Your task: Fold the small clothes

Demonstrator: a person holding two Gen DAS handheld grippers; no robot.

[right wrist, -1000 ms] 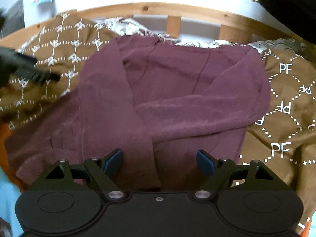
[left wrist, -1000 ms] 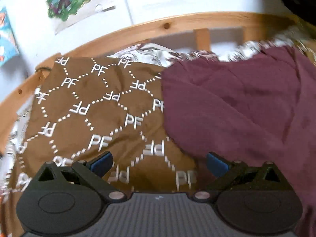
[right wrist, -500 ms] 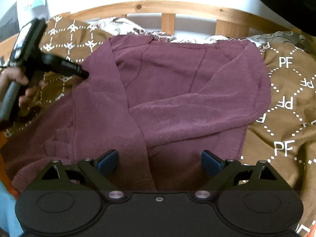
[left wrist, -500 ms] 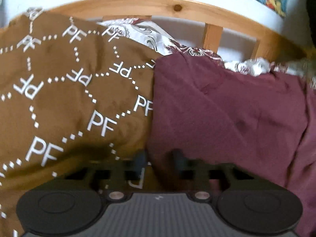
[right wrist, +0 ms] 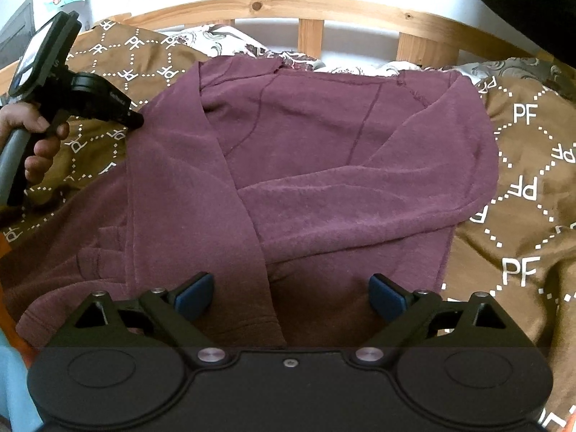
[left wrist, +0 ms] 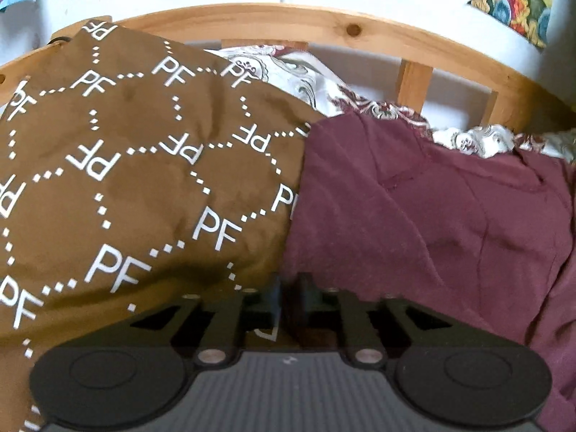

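Note:
A maroon sweater (right wrist: 324,144) lies flat on a brown "PF" blanket (right wrist: 522,180), both sleeves folded across its front. My left gripper (right wrist: 135,120) sits at the sweater's left shoulder edge, held by a hand (right wrist: 32,133). In the left wrist view the left gripper (left wrist: 291,295) has its jaws nearly together and opening slightly, with the edge of the sweater (left wrist: 432,216) pinched between them beside the blanket (left wrist: 126,180). My right gripper (right wrist: 291,297) stands wide open just above the hem, the left sleeve running down between its fingers untouched.
A curved wooden bed rail (right wrist: 288,3) with slats runs along the far side, below a white wall. A white patterned sheet (left wrist: 298,72) shows behind the sweater's collar. Orange and light-blue cloth (right wrist: 10,378) lies at the near left.
My left gripper moved from over the blanket to the sweater's left edge and went from wide open to nearly shut on it. The right gripper opened a little and stayed in place.

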